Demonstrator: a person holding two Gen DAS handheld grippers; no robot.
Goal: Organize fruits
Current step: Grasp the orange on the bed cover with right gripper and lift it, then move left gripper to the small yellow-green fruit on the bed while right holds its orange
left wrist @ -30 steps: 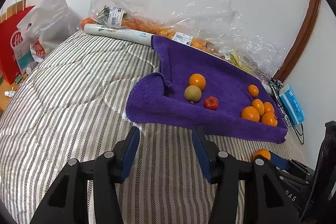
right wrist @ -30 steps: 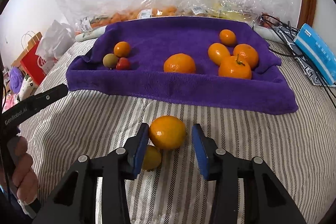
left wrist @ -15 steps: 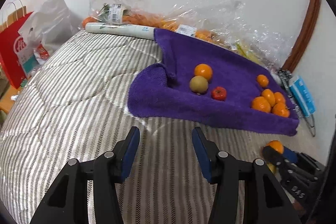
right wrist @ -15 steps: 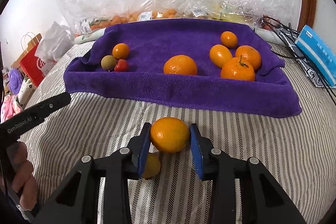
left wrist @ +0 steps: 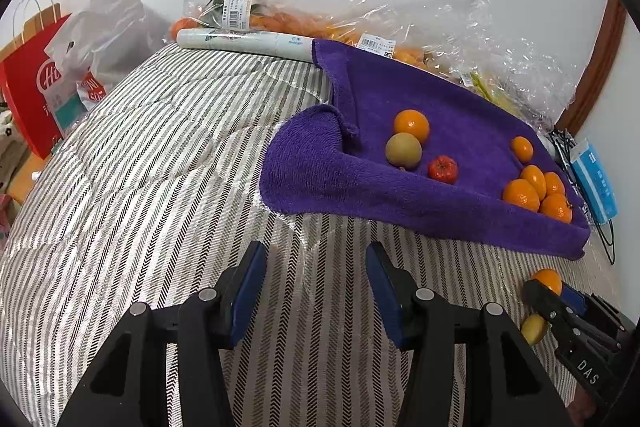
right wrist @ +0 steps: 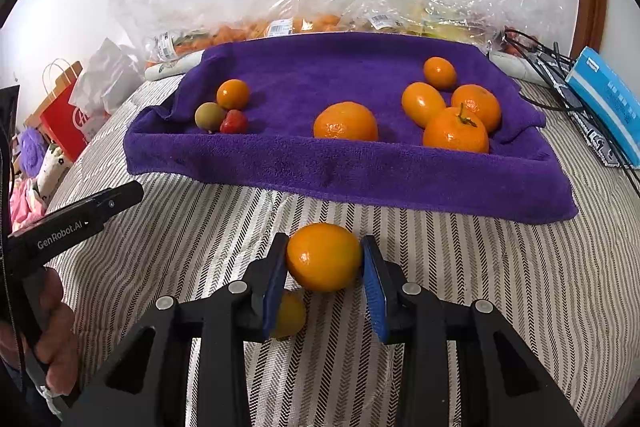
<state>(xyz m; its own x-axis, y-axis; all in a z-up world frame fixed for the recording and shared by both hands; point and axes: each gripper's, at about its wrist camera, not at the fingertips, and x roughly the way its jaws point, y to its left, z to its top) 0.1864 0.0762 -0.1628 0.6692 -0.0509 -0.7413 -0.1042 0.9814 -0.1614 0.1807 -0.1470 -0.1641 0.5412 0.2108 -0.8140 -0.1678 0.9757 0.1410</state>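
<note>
A purple towel point(right wrist: 352, 171) lies on the striped bedspread and holds several oranges, a green fruit point(right wrist: 209, 116) and a small red fruit point(right wrist: 233, 122). My right gripper point(right wrist: 324, 263) is shut on an orange point(right wrist: 324, 255) just in front of the towel's near edge. A yellow fruit point(right wrist: 289, 314) lies under its left finger. My left gripper point(left wrist: 316, 287) is open and empty over the bedspread, left of the towel point(left wrist: 420, 147). The right gripper's orange point(left wrist: 547, 279) and the yellow fruit point(left wrist: 534, 329) show at the lower right of the left wrist view.
Clear plastic bags of fruit point(right wrist: 320, 19) lie along the wall behind the towel. A red paper bag point(left wrist: 28, 83) and a white bag point(left wrist: 96, 39) stand at the far left. A blue box point(right wrist: 608, 103) and black cables point(right wrist: 532, 47) lie at the right.
My right gripper has closed on the orange and holds it. My left gripper has drawn back and swung a little left, staying open.
</note>
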